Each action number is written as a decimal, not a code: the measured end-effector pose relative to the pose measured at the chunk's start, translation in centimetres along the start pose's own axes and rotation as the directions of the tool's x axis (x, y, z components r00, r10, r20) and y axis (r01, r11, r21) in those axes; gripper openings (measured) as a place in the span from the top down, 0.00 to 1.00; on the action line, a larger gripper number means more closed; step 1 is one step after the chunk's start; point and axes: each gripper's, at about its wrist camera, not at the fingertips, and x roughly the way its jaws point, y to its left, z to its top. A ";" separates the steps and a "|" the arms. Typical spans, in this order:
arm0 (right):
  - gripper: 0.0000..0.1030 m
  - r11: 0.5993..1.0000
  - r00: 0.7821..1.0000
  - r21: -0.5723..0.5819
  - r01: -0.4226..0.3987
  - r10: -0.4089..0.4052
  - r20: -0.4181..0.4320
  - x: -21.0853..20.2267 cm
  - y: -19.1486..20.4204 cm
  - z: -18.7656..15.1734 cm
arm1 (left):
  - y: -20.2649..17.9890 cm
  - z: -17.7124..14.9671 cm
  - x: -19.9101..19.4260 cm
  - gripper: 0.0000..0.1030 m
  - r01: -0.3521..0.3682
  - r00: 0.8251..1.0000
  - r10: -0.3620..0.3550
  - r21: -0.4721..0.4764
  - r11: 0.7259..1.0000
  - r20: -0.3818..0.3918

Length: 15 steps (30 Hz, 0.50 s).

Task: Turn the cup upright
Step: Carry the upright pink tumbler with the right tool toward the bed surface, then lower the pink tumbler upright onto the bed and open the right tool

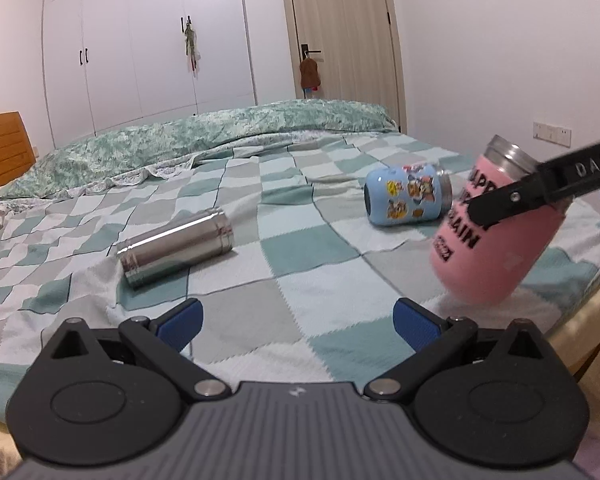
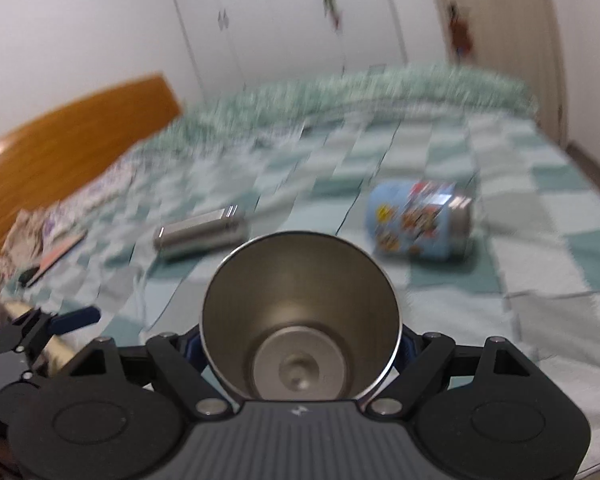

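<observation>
Right of the blue sticker cup (image 1: pixel 406 194), I'm holding the pink cup (image 1: pixel 496 232) tilted, base near the checked blanket (image 1: pixel 260 280), right gripper (image 1: pixel 512 200) clamping it, left gripper (image 1: pixel 296 320) hanging agape; soft bedding risks toppling it.

Three cups on or over one bed (image 1: pixel 260 272): a pink cup (image 1: pixel 496 248), a blue cup (image 1: pixel 404 196) beside it, and a steel cup (image 1: pixel 176 246) lying farther toward the one wooden headboard (image 1: pixel 4 144). Two grippers: left gripper (image 1: pixel 296 320), right gripper (image 2: pixel 300 344).
</observation>
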 end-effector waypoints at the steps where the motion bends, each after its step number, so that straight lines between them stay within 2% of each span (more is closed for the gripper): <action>1: 0.19 1.000 1.000 0.007 0.011 -0.011 0.016 -0.2 -0.8 -0.1 | -0.2 0.3 0.1 0.00 -0.001 1.000 0.001 -0.002 1.000 0.000; 6: 0.19 0.994 0.990 0.030 0.103 -0.105 0.090 -1.7 -5.4 0.4 | -1.7 1.3 0.9 0.00 0.001 1.000 -0.001 -0.038 0.999 0.001; 10: 0.19 0.984 0.978 0.035 0.173 -0.176 0.113 -2.3 -9.0 0.9 | -2.5 1.7 1.4 0.00 0.001 1.000 -0.001 -0.081 0.997 -0.004; 13: 0.19 0.977 0.974 0.002 0.214 -0.213 0.083 -1.7 -10.4 1.3 | -3.2 1.7 1.8 0.00 0.003 1.000 -0.005 -0.088 0.996 -0.018; 15: 0.19 0.969 0.970 -0.035 0.245 -0.244 0.019 -0.2 -11.0 1.3 | -3.6 1.8 2.1 0.00 -0.005 1.000 0.003 -0.078 0.997 -0.028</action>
